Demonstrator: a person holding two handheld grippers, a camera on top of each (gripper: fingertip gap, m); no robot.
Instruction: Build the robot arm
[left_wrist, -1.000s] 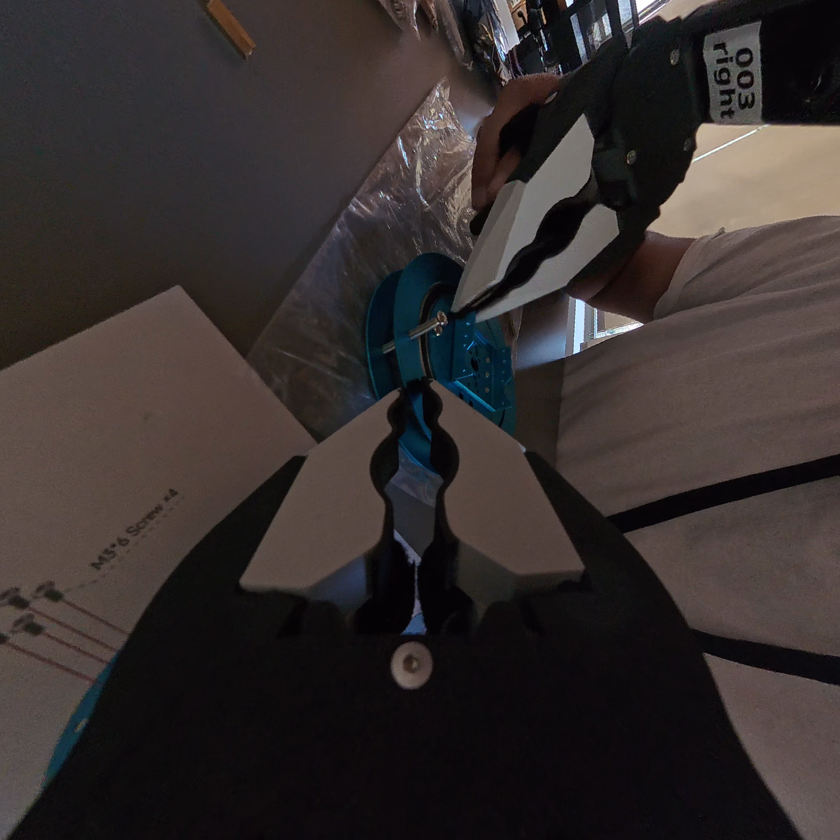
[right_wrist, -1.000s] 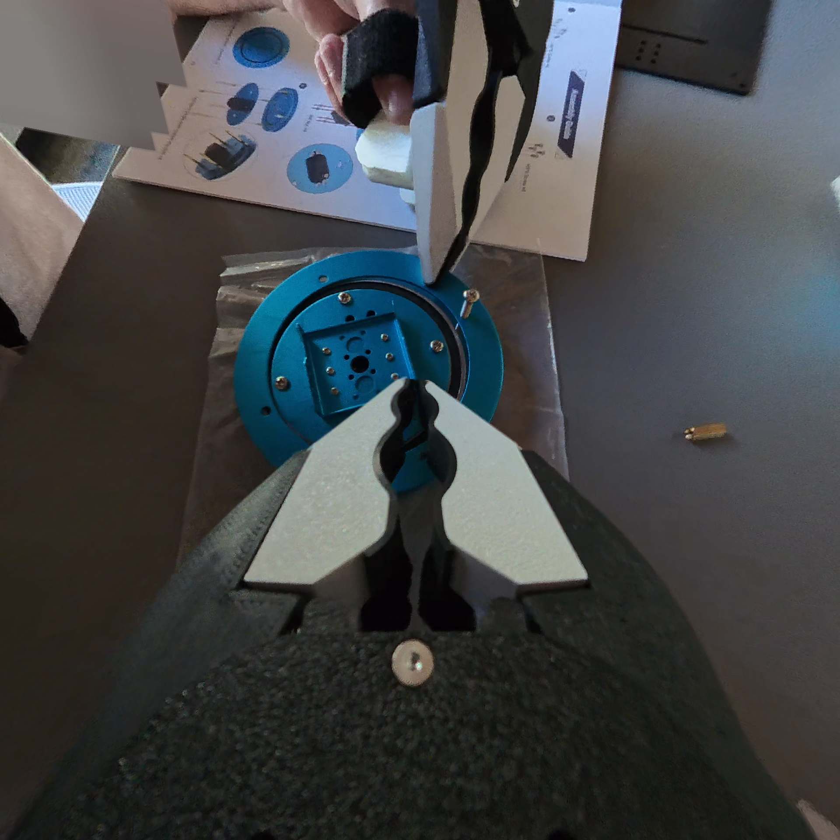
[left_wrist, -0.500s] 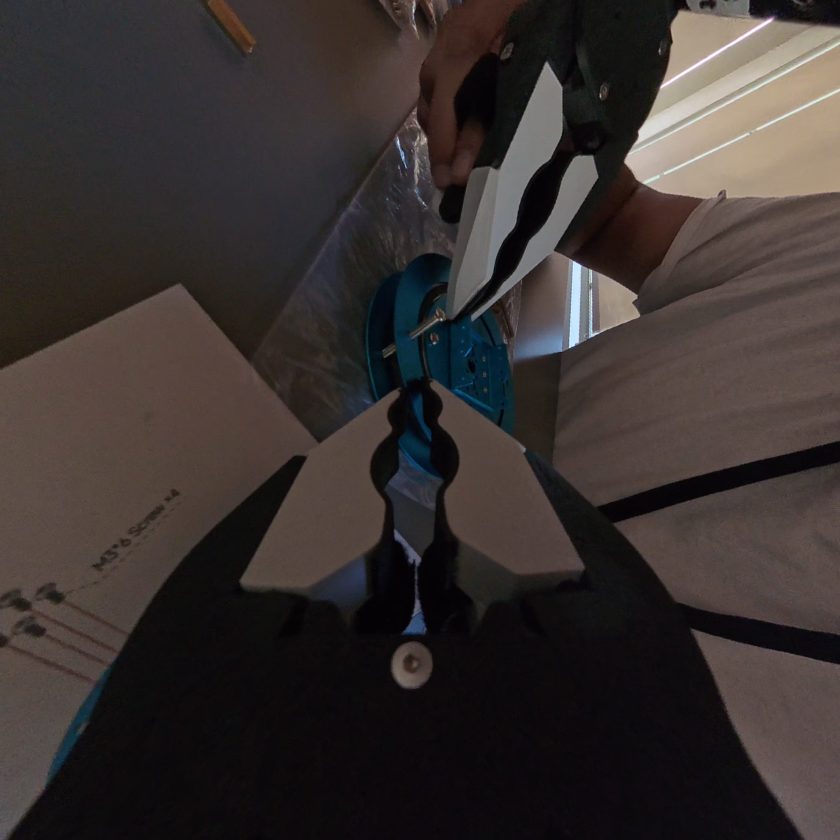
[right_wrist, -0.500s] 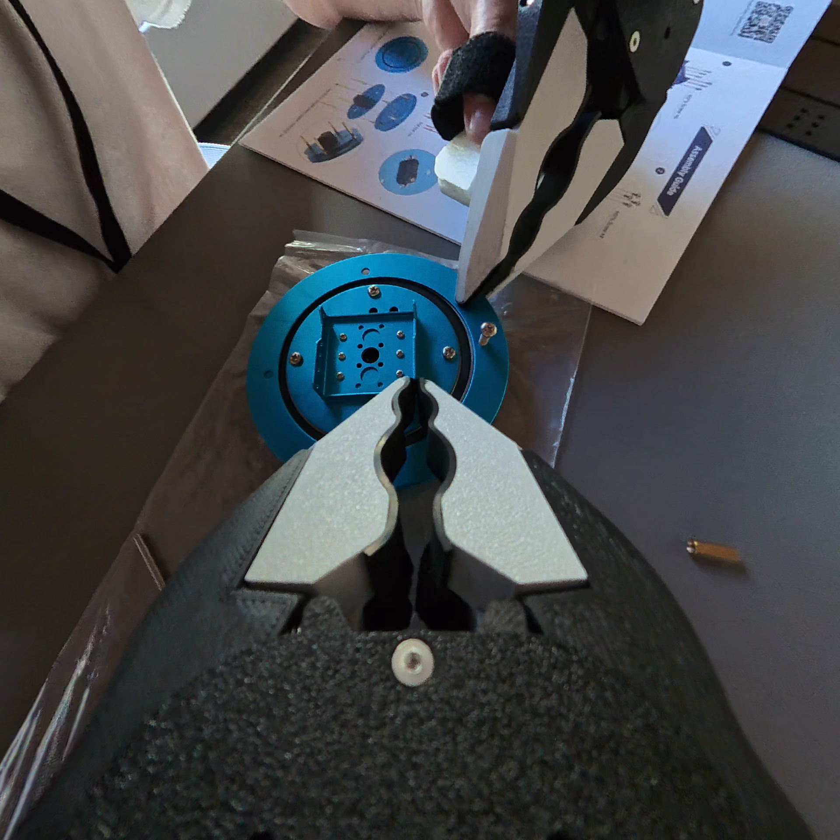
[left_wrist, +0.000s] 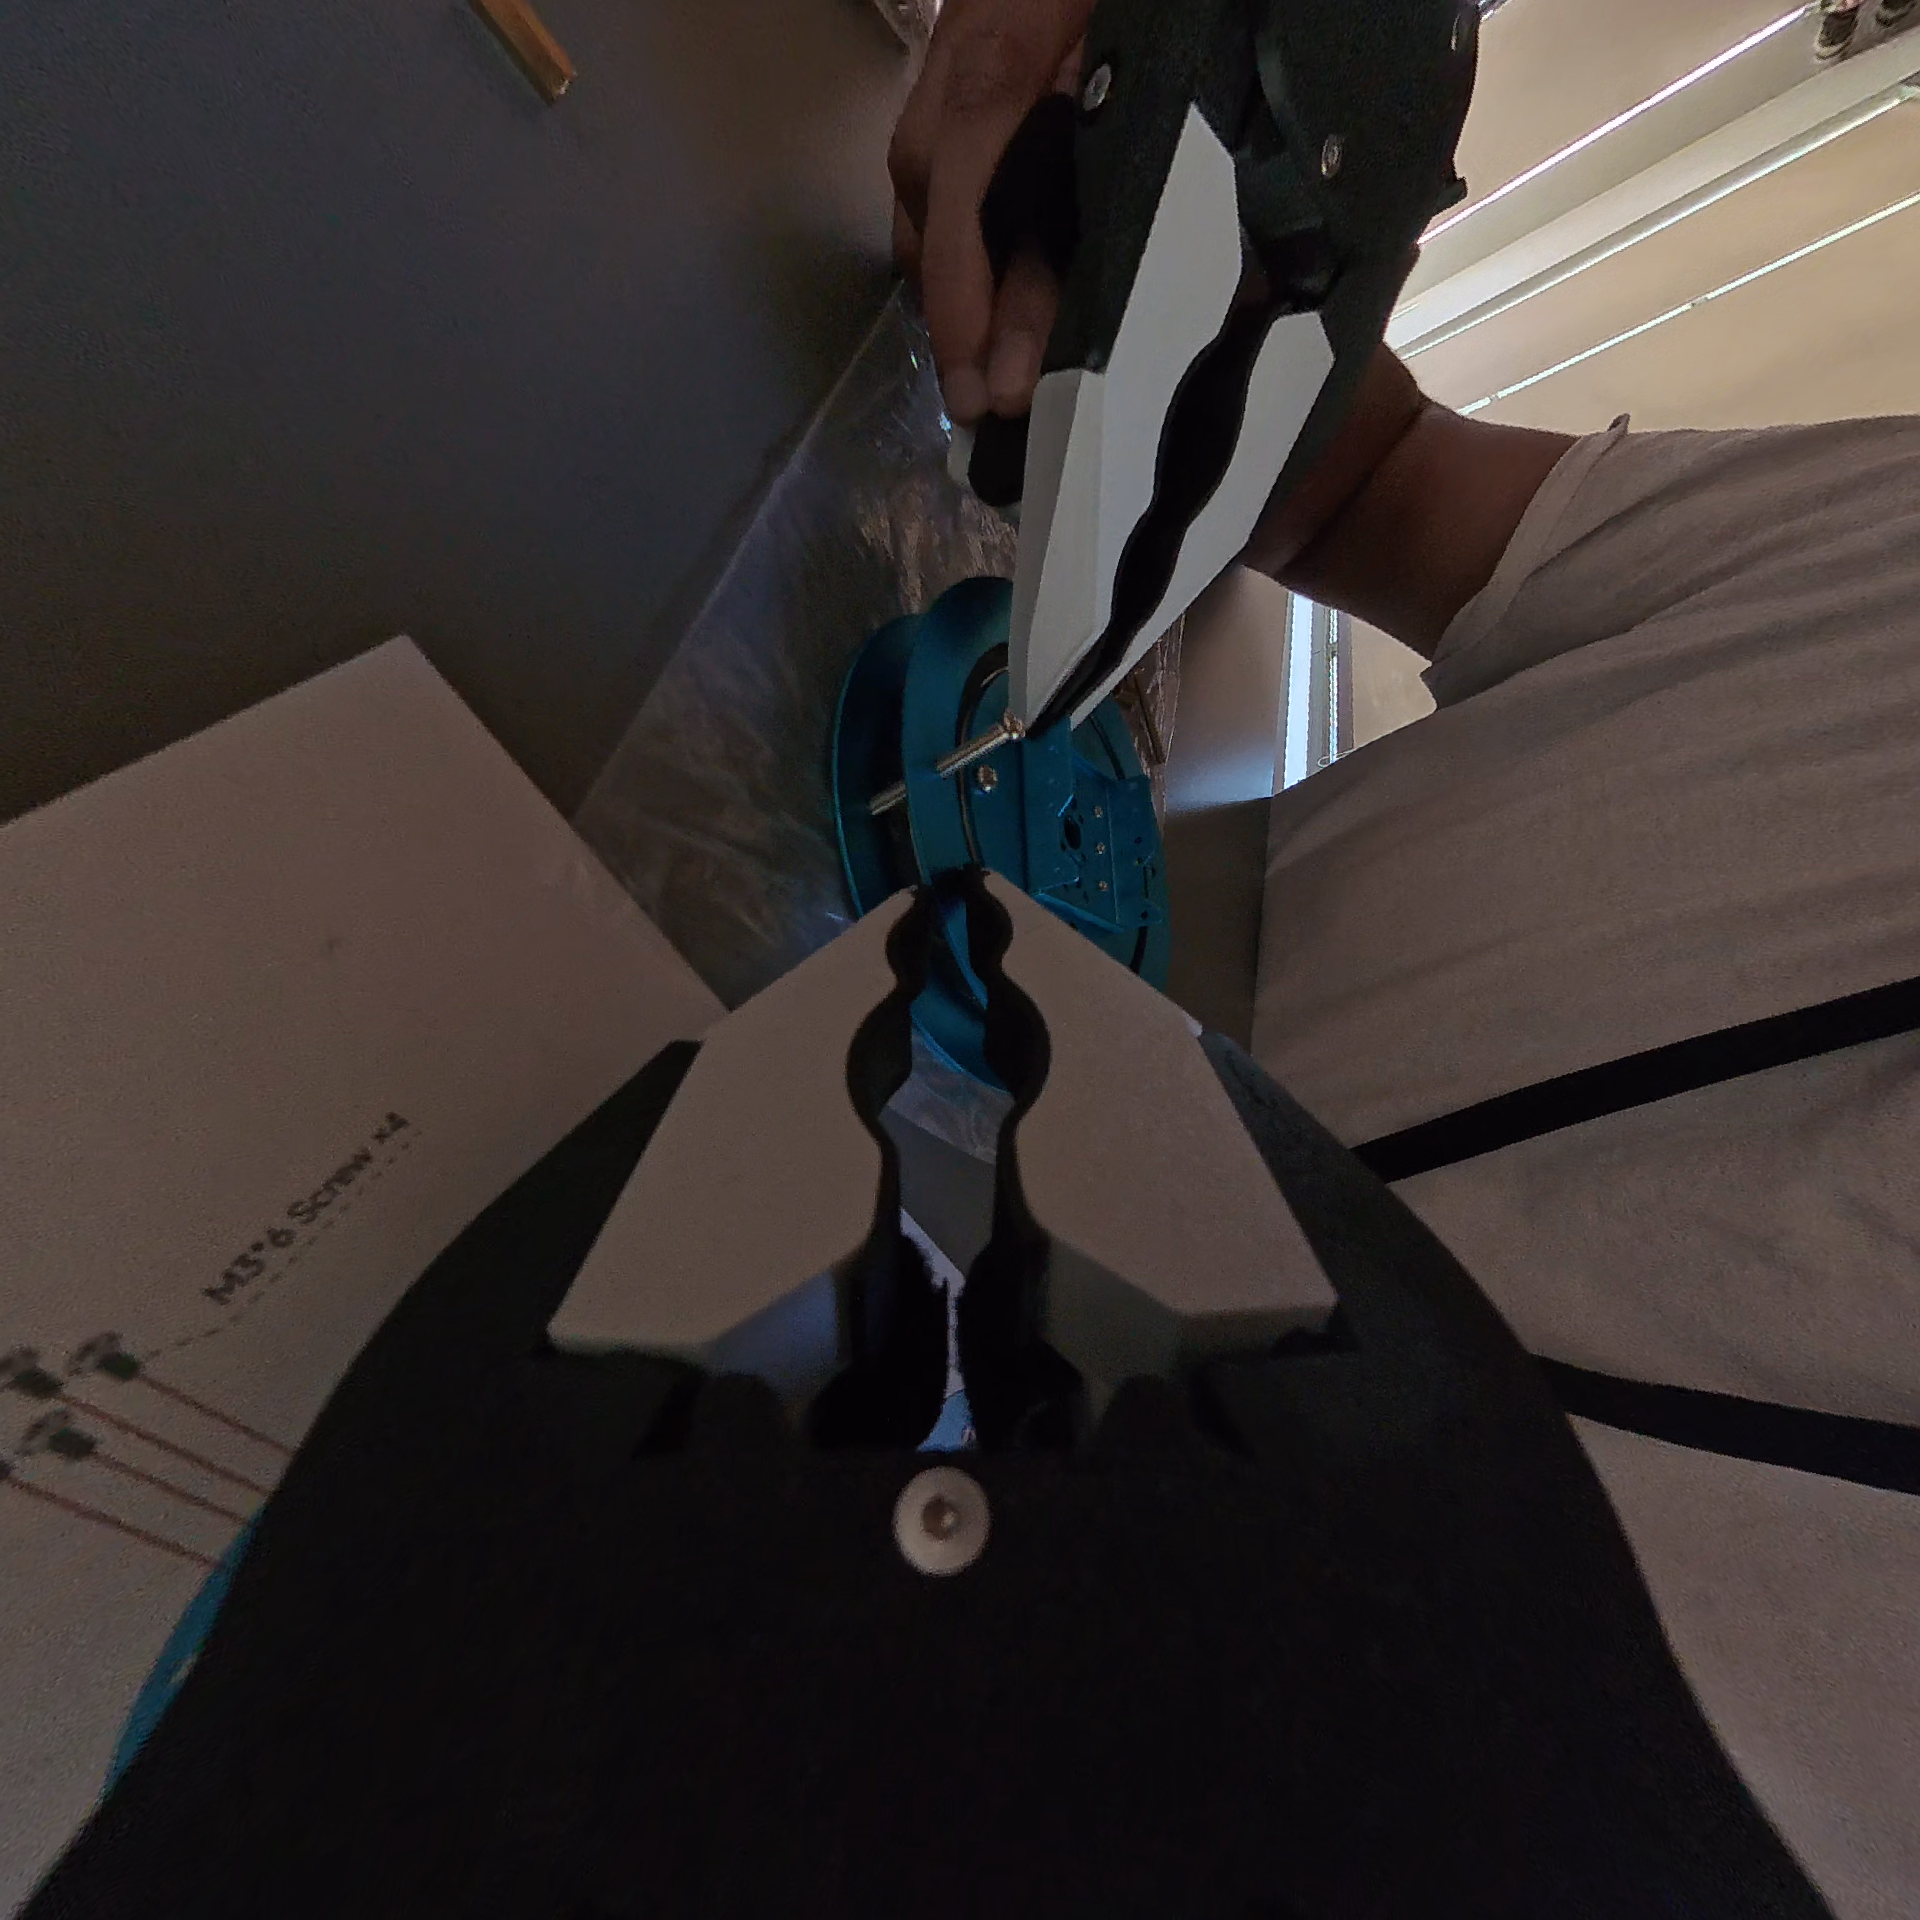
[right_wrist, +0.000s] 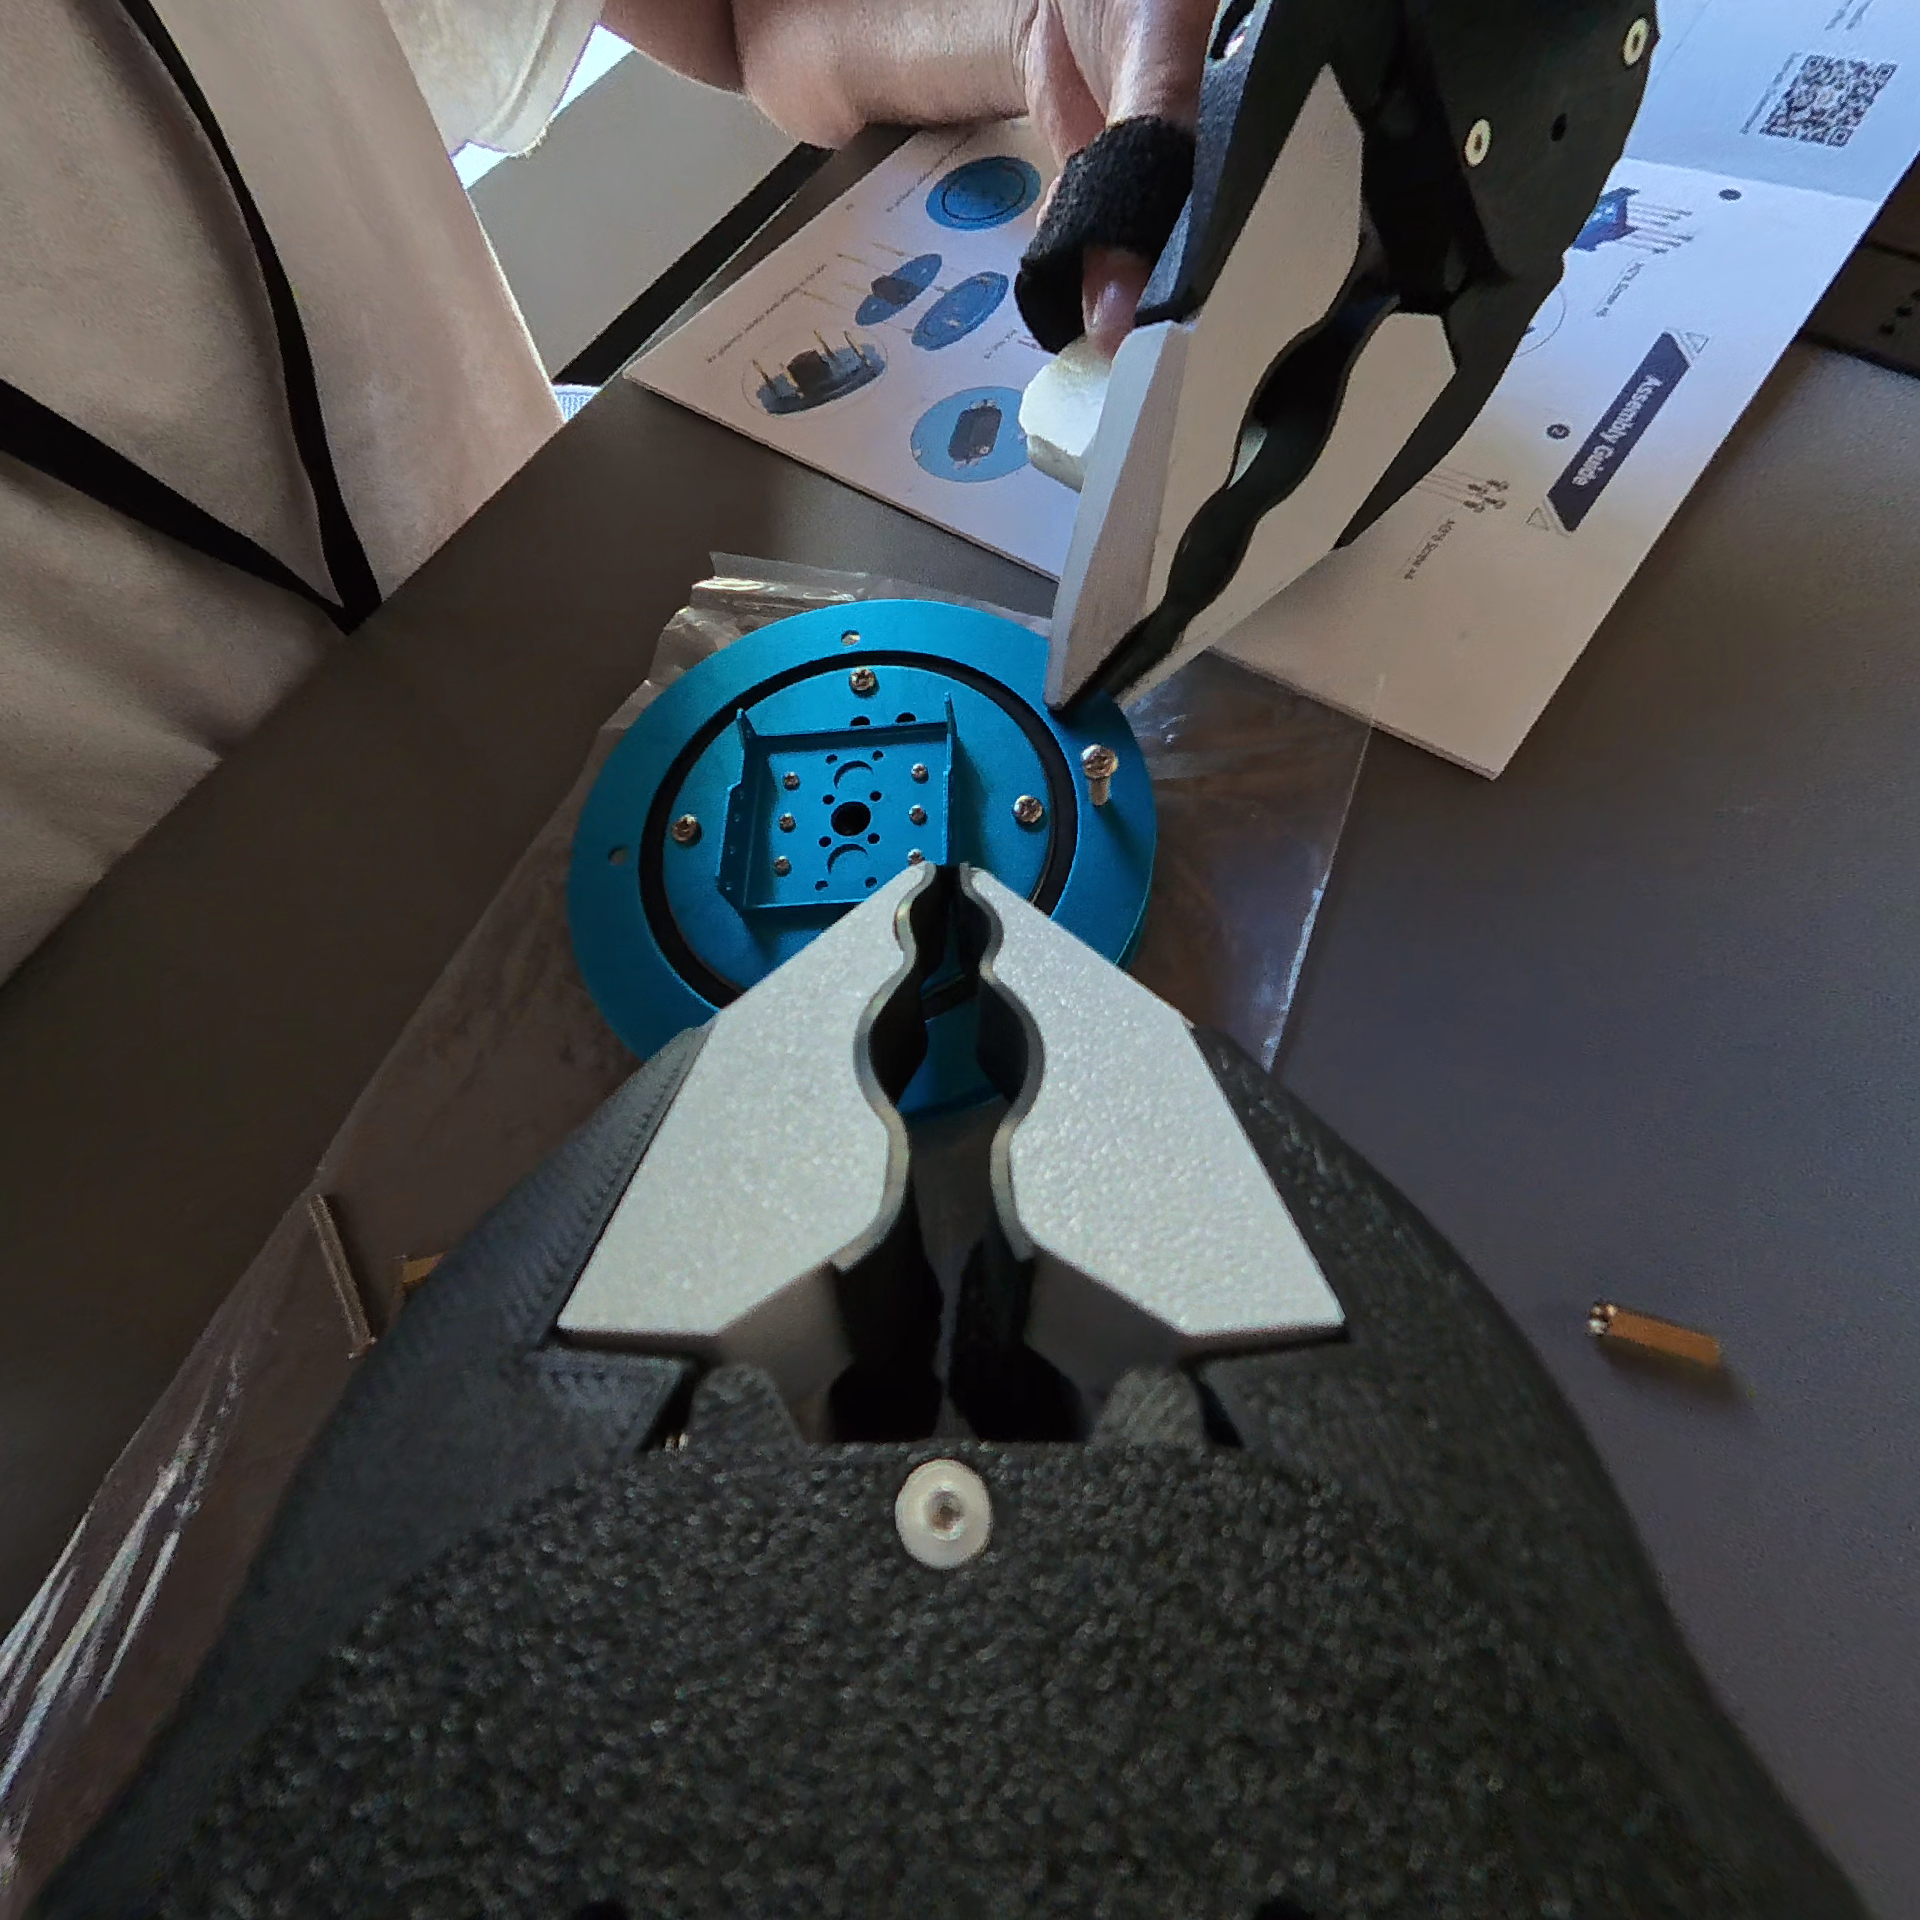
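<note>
My right hand-held gripper (right_wrist: 940, 881), clenched on nothing, hovers over the blue disc (right_wrist: 665, 935), which lies on a plastic bag (right_wrist: 1247, 831) on the table (right_wrist: 1558, 1039). I judge the disc rigid, slick metal, best taken by its rim. A loose screw (right_wrist: 1099, 774) stands upright in the rim. Beyond, my left hand-held gripper (left_wrist: 951, 896), clenched, touches the far rim as before, while the right one has tilted steeper.

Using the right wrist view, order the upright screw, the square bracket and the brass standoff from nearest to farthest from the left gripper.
1. The upright screw, beside the left gripper.
2. The square bracket, at the disc centre.
3. The brass standoff, far right on the table.
</note>
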